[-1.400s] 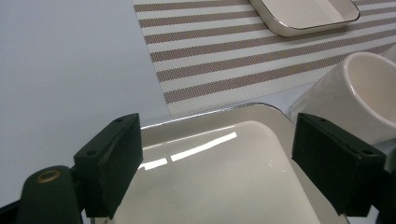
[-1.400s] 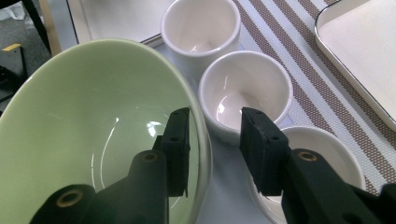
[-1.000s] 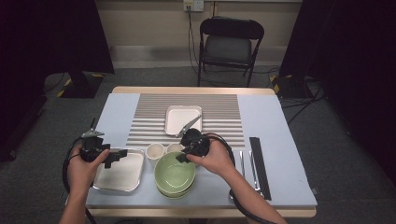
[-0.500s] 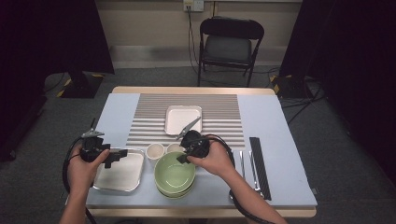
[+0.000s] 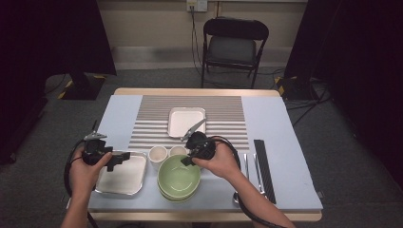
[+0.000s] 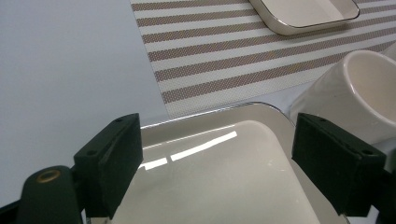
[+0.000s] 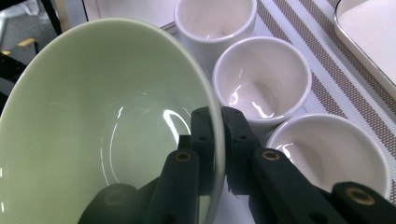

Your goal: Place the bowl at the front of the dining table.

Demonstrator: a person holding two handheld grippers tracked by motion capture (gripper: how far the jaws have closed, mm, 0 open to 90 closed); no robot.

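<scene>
Landmark: green bowl (image 5: 178, 178), near edge of table (image 5: 294, 190), sitting on another green bowl.
R gripper (image 7: 215, 140): we see its jaws pinched tight on bowl's rim, one jaw inside, one outside; in high view it sits at bowl's far-right rim (image 5: 186, 160), right hand (image 5: 219, 162) behind it.
L gripper (image 6: 215, 163): we see jaws wide apart, nothing between them; left of bowl, hovering over steel tray (image 6: 219, 186), left hand (image 5: 88, 166) around it.
Steel tray: just left of bowl (image 5: 124, 176), empty, shiny.
Cups: three white cups just beyond bowl's far rim in R gripper view – nearest (image 7: 334, 151), middle (image 7: 261, 81), farthest (image 7: 215, 21); in high view we make out two (image 5: 158, 154) (image 5: 177, 151).
Cutlery: right of bowl, two pcs (image 5: 247, 166) lying lengthwise, black strip (image 5: 264, 168) beside them further right.
Striped mat (image 5: 142, 128): beyond bowl & cups.
White square dish (image 5: 186, 121): on mat, well beyond bowl; tongs-like utensil (image 5: 194, 128) resting on its near-right corner.
Chair (image 5: 233, 47): folding, past table's far edge.
</scene>
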